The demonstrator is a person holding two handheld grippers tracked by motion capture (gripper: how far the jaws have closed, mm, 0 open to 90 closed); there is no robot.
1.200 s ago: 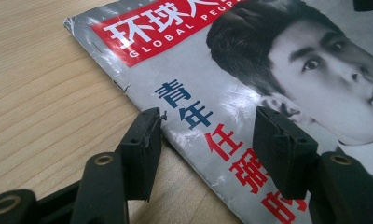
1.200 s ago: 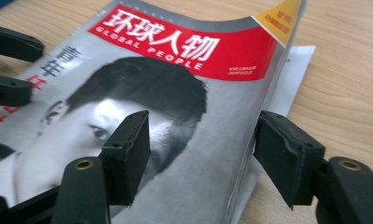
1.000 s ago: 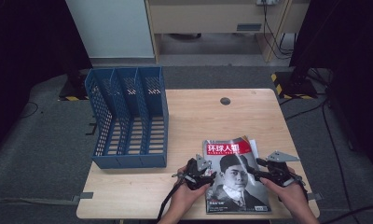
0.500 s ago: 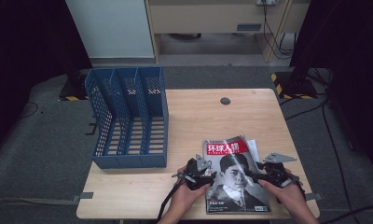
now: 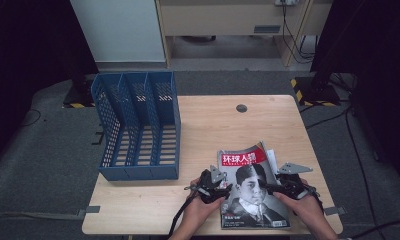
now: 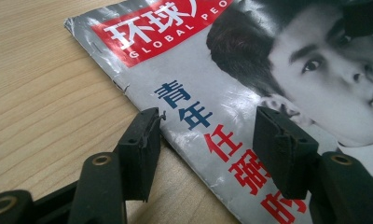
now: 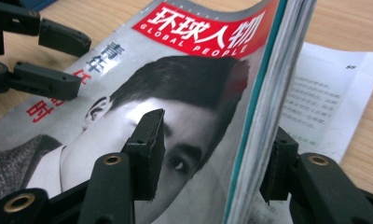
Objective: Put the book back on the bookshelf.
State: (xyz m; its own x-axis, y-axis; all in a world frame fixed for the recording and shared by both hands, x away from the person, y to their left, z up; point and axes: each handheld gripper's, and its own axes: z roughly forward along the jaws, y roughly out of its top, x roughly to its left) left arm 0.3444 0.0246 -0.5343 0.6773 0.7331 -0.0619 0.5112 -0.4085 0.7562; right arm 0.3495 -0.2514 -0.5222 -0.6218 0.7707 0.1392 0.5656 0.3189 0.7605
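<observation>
While the magazine (image 5: pixel 253 185) headed "GLOBAL PEOPLE" in white on red lies at the tabletop's (image 5: pixel 213 125) near right corner, the left tool (image 6: pixel 205 135) straddles its spine edge spread, and the right tool (image 7: pixel 217 151), just closing, brackets its lifted page edge.

The magazine (image 5: pixel 253 187) has a glossy paper cover, creased and worn along its spine; its inner pages look matt. The table (image 5: pixel 213 125) is smooth, pale wood with visible grain. The file rack (image 5: pixel 138 125) is perforated blue plastic. The gripper pads (image 6: pixel 140 144) are matt black, slightly rough.
</observation>
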